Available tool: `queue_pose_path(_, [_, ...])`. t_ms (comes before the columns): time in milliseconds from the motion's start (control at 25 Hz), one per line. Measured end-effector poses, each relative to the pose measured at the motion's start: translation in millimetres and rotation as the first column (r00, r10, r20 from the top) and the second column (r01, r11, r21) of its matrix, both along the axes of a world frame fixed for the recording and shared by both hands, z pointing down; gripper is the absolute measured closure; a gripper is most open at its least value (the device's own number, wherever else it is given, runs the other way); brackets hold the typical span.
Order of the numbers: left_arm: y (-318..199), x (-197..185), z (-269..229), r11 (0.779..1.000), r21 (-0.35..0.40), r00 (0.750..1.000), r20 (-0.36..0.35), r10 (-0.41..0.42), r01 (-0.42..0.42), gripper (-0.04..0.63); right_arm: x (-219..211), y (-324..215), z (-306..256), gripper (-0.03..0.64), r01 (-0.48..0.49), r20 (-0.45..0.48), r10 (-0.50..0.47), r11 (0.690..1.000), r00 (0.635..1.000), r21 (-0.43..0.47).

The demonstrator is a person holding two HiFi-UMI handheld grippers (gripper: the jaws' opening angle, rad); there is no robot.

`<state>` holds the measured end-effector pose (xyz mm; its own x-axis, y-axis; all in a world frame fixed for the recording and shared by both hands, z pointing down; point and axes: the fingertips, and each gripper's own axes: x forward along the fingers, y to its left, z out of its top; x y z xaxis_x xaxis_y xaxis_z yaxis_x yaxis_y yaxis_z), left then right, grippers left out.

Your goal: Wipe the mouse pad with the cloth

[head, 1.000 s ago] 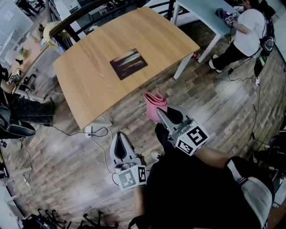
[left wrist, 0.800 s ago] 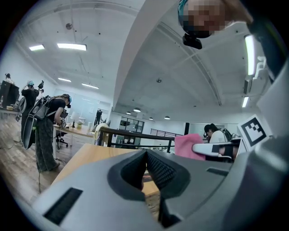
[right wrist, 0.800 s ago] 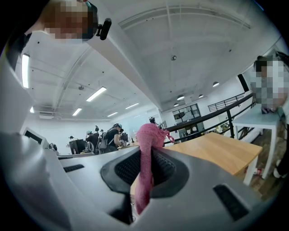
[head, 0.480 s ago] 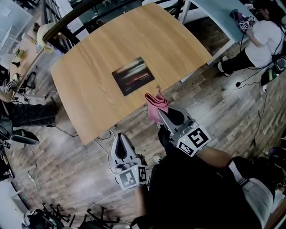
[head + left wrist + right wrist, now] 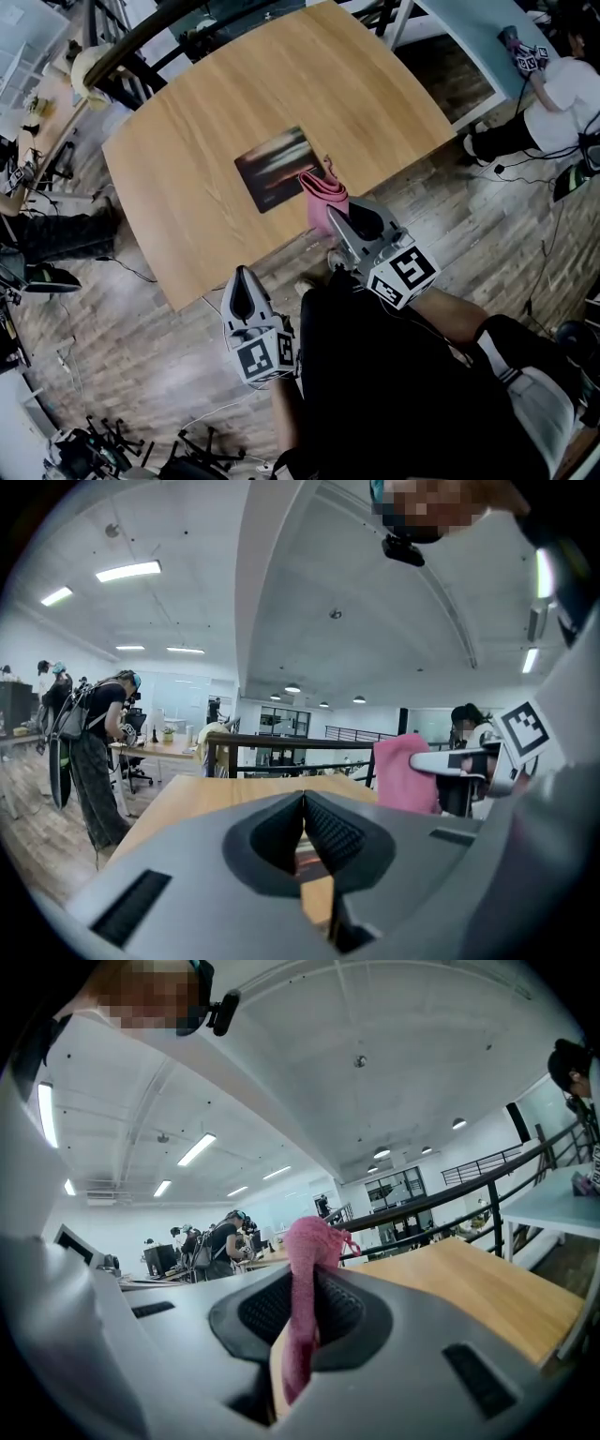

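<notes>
In the right hand-held gripper (image 5: 334, 228), cloth (image 5: 323, 192) juts forward lengthwise.

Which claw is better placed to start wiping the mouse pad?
Right. The right claw is shut on the pink cloth, close to the mouse pad. The left claw is shut, empty, short of the table.

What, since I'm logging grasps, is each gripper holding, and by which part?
The right gripper is shut on the pink cloth, pinching a bunched fold, its top poking past the tips. The left gripper is shut and empty.
</notes>
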<state>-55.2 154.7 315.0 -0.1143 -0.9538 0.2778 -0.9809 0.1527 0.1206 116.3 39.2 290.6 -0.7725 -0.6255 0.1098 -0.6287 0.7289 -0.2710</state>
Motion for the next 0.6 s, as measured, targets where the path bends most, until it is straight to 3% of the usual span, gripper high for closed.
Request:
queue_pose_path(320, [-71.3,-41.3,34.5,0.987,-0.107,0.988,0.08,0.132,-0.123,0.572,-16.0,-31.8,6.0,0.563,-0.043,-0.021,0.042,0.999,0.999,-0.008])
queue_pose_path(600, [-139.6,-68.0,89.7,0.937,-0.234,0.954,0.089,0.286,-0.259,0.572,-39.6,-73.5,18.9,0.563,-0.104,-0.053,0.103,0.994,0.993,-0.02])
